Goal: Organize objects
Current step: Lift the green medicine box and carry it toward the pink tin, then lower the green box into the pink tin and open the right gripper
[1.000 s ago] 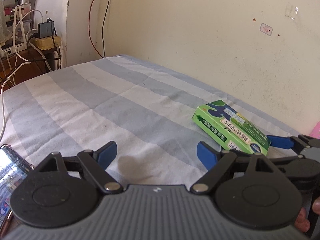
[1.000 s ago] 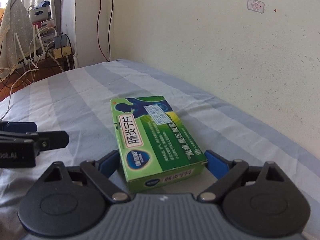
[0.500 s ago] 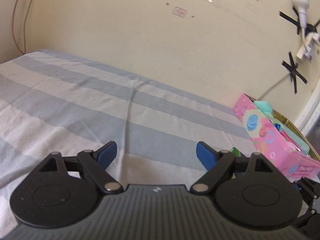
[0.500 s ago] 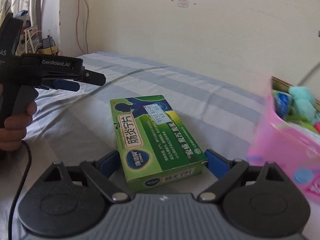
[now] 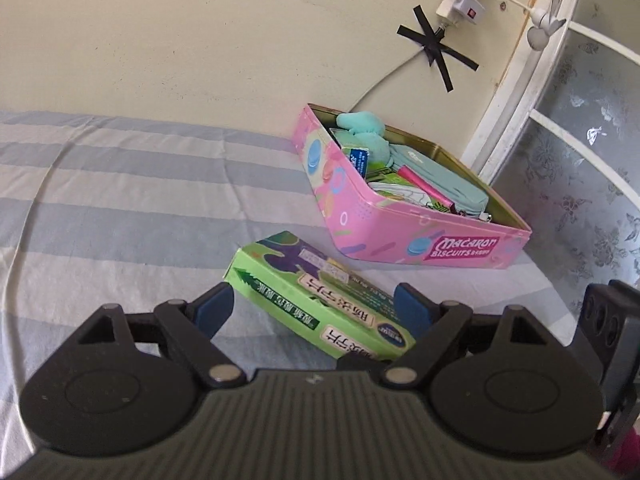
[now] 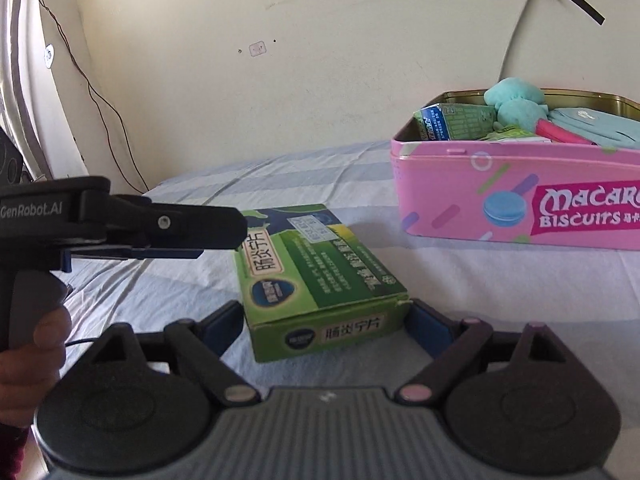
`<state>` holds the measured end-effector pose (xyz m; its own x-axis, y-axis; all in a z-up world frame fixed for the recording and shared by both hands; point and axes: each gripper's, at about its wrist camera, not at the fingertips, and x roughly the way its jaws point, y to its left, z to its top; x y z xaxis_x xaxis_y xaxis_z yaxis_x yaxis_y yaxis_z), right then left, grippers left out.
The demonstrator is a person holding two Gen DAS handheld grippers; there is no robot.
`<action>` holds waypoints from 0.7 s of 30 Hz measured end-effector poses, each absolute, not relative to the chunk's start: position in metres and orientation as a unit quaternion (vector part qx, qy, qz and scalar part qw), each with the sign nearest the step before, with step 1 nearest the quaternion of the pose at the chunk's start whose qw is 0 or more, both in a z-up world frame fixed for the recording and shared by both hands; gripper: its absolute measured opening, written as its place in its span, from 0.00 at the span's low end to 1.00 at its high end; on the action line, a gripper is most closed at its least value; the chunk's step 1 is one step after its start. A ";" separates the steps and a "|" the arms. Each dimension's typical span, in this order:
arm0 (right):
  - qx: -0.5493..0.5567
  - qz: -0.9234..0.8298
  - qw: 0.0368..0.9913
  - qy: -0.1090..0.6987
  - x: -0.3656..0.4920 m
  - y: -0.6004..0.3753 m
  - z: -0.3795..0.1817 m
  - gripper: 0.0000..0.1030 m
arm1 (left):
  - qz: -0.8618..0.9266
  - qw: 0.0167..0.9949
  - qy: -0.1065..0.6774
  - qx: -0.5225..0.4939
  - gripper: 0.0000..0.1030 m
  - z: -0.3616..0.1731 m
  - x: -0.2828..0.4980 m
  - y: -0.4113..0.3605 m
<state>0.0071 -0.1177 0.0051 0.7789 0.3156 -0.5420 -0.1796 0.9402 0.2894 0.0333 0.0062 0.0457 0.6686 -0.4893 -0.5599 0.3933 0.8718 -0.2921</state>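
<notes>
A green medicine box (image 6: 316, 276) sits between the blue pads of my right gripper (image 6: 326, 320), which is shut on its near end and holds it above the striped bed sheet. In the left wrist view the same box (image 5: 316, 300) shows between my left gripper's (image 5: 314, 306) open fingers, and I cannot tell if they touch it. The left gripper (image 6: 168, 232) shows in the right wrist view, left of the box. A pink Macaron biscuit tin (image 6: 516, 196) (image 5: 400, 228) stands open beyond the box, full of several items.
The striped sheet (image 5: 120, 216) covers the bed up to a cream wall. A white cable with black tape crosses (image 5: 436, 52) runs down the wall behind the tin. A white-framed panel (image 5: 560, 132) stands at the right. A red wire (image 6: 100, 96) hangs at the left.
Both grippers have swung right toward the pink tin. The right gripper carried the green box along; the tin has come into full view.
</notes>
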 end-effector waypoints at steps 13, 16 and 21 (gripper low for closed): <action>0.142 0.127 0.958 0.215 -0.019 -0.136 0.019 0.87 | -0.284 0.897 0.327 -0.093 0.57 0.076 0.044 -0.036; 0.135 0.100 0.973 0.158 -0.026 -0.151 0.036 0.87 | -0.314 0.902 0.289 -0.067 0.58 0.099 0.048 -0.064; 0.123 0.042 0.984 0.118 -0.009 -0.190 0.057 0.87 | -0.341 0.903 0.260 -0.028 0.60 0.114 0.079 -0.119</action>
<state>-0.0094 -0.1895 0.0568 0.9685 0.1111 -0.2231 -0.0529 0.9664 0.2514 0.0787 -0.1191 0.1137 0.6317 -0.6310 -0.4502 0.6016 0.7654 -0.2287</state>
